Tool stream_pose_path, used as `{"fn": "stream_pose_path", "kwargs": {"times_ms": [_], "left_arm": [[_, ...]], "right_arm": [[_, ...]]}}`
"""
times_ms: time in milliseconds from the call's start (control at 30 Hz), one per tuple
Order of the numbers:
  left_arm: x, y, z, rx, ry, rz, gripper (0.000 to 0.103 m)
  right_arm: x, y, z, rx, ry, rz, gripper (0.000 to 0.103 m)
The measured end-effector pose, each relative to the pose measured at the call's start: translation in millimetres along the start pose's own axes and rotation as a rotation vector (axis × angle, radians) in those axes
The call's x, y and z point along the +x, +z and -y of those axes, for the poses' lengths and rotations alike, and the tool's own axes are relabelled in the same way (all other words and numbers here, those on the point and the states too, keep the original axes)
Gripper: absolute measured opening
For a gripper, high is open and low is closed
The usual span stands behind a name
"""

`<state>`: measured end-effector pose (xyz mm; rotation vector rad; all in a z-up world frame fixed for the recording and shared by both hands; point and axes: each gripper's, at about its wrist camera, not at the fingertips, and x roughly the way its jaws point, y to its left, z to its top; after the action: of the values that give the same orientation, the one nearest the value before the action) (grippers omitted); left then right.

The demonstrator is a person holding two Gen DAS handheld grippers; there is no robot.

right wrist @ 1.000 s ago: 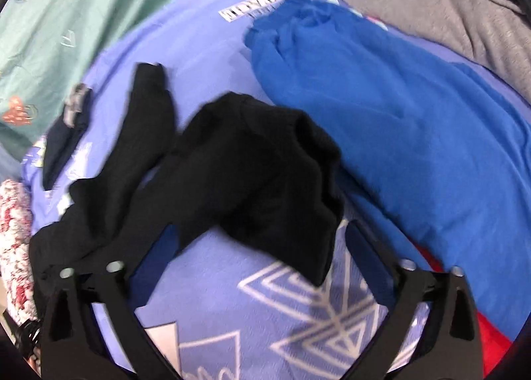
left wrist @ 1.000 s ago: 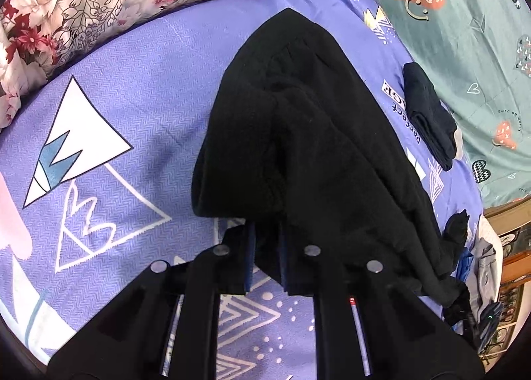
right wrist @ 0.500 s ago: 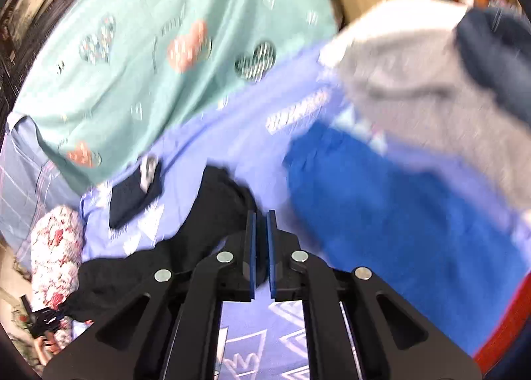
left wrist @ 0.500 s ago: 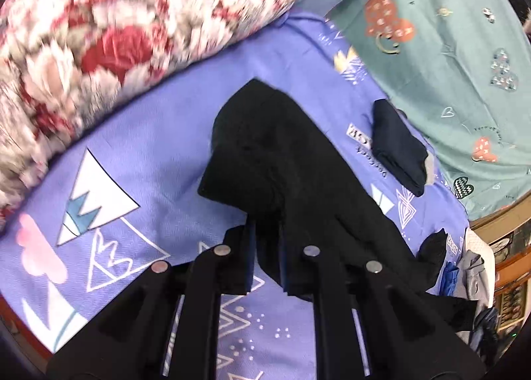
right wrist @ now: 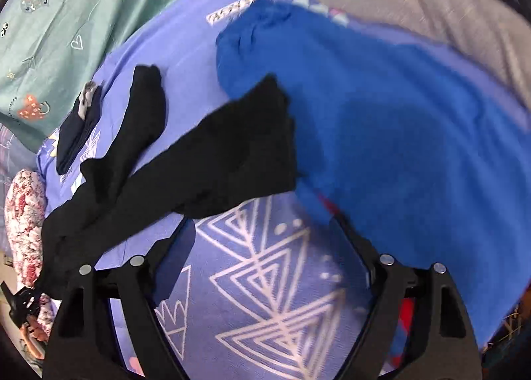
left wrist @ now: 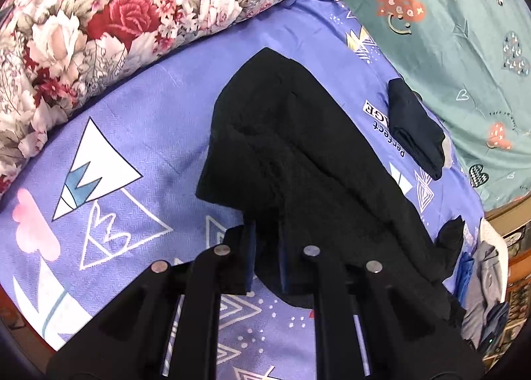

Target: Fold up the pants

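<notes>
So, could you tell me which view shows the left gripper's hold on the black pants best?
The left wrist view: the left gripper is shut on the black pants' edge, close up. The right wrist view shows the pants stretched across the bedsheet, the grip itself out of frame.

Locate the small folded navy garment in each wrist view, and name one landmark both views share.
Left wrist view: the folded navy garment lies right of centre on the purple sheet, beside the green cover.
Right wrist view: the same garment lies at the left edge, left of the black pants.
Shared landmark: the black pants, which run between the two views.
</notes>
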<state>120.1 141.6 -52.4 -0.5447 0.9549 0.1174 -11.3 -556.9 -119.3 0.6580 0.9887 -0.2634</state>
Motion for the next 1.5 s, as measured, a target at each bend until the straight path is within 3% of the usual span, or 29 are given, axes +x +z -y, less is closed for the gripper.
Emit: {"fn": "stream_pose_path", "kwargs": {"times_ms": [67, 300, 367, 467, 567, 700, 767, 867, 1033, 1133, 1167, 1233, 1300, 1400, 1500], "left_arm": [[-2.0, -1.5, 0.4, 0.008, 0.001, 0.005, 0.011], [1.0, -3.4, -6.0, -0.010, 0.003, -0.010, 0.011], [1.3, -3.3, -5.8, -0.008, 0.000, -0.006, 0.012], [1.9, -1.4, -5.1, -0.014, 0.009, -0.002, 0.012], [-1.9, 5.8, -6.2, -0.037, 0.002, 0.006, 0.011], [-19.9, 18.0, -2.3, -0.045, -0.022, 0.048, 0.011], [-29.9, 20.4, -2.1, -0.043, -0.001, 0.073, 0.011], [-39.0, 15.3, -10.0, -0.034, 0.023, 0.072, 0.011], [-20.0, -14.4, -48.9, -0.050, 0.049, -0.043, 0.013], [-8.1, -27.3, -69.5, -0.075, 0.148, -0.079, 0.024], [-9.6, -28.6, -76.0, -0.086, 0.196, -0.072, 0.042], [-21.5, -27.5, -87.3, -0.117, 0.283, -0.019, 0.058], [-36.1, -23.2, -90.6, -0.124, 0.323, 0.043, 0.059], [-52.8, -20.3, -73.8, -0.081, 0.306, 0.115, 0.067], [-45.8, -28.4, -34.4, 0.062, 0.220, 0.100, 0.074]], "right_arm": [[8.3, -0.6, -7.8, -0.009, 0.012, -0.016, 0.074], [27.8, 12.5, -23.8, 0.066, 0.120, 0.013, 0.071], [40.6, 17.8, -24.1, 0.096, 0.079, 0.004, 0.018], [42.7, 21.2, -18.0, 0.150, 0.063, 0.017, 0.006], [14.3, 26.6, -18.2, 0.141, 0.119, 0.082, 0.005], [-46.8, 40.9, -12.7, 0.131, 0.268, 0.184, 0.005], [-70.9, 45.5, -12.8, 0.095, 0.296, 0.205, 0.004], [-79.6, 38.2, -7.4, 0.046, 0.271, 0.166, 0.004], [-44.7, -0.8, 27.4, 0.033, 0.160, 0.010, 0.005], [-14.0, -21.4, 39.8, 0.017, 0.088, -0.126, 0.008], [-13.4, -24.4, 39.6, 0.009, 0.082, -0.138, 0.010], [-23.0, -22.4, 30.0, -0.043, 0.058, -0.111, 0.012], [-35.6, -16.8, 18.9, -0.090, 0.021, -0.069, 0.014], [-41.1, -6.8, 10.4, -0.099, 0.004, -0.040, 0.018], [-38.8, -7.0, 5.7, -0.096, 0.002, -0.039, 0.038]]}}
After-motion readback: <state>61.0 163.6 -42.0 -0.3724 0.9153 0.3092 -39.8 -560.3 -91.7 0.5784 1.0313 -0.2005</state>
